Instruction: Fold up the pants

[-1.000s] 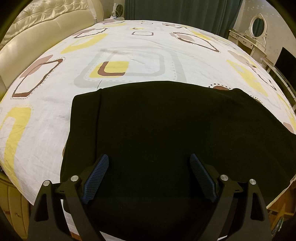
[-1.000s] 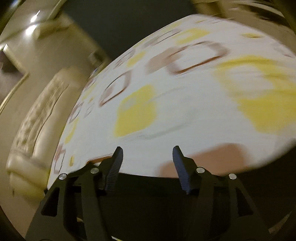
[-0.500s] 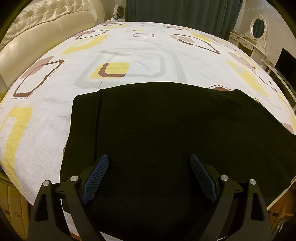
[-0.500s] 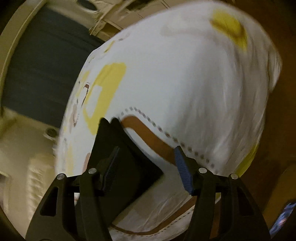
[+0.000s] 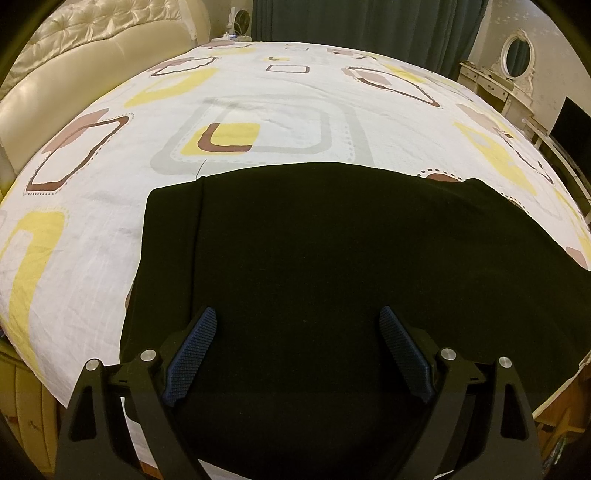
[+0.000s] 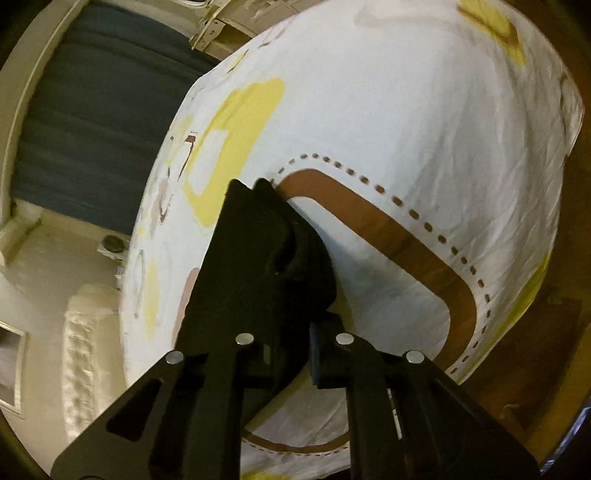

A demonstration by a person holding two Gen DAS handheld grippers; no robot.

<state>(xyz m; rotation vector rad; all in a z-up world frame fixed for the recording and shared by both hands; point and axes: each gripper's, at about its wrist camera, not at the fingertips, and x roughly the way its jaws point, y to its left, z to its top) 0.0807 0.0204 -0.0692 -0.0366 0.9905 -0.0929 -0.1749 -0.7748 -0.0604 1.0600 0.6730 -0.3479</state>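
The right gripper (image 6: 295,332) is clamped on a bunched end of the black pants (image 6: 258,258), its jaws drawn together with dark cloth gathered between them, close to the right-hand edge of the bed (image 6: 424,129), where the patterned sheet (image 6: 369,92) curves down toward the wooden floor (image 6: 576,314). The left gripper (image 5: 295,354) hovers over the other part of the pants (image 5: 332,258) with its jaws wide apart and nothing between its blue pads (image 5: 192,347); whether they touch the cloth cannot be told. The pants lie flat along the near edge of the bed, stretching from the left-hand end, where a folded band shows, across to the right-hand edge, with the far edge of the cloth running straight across the middle of the sheet. The step in hand appears to be the taking hold of one end for a first fold; the next move likely calls for lifting that end clear and carrying it across toward the left-hand end, keeping the edges in line. The far half of the bed is open room, bounded by a padded headboard (image 5: 92,55) at the left-hand edge and dark curtains (image 5: 369,22) beyond the far edge. The near edge leaves little margin, and cloth could slide off there.
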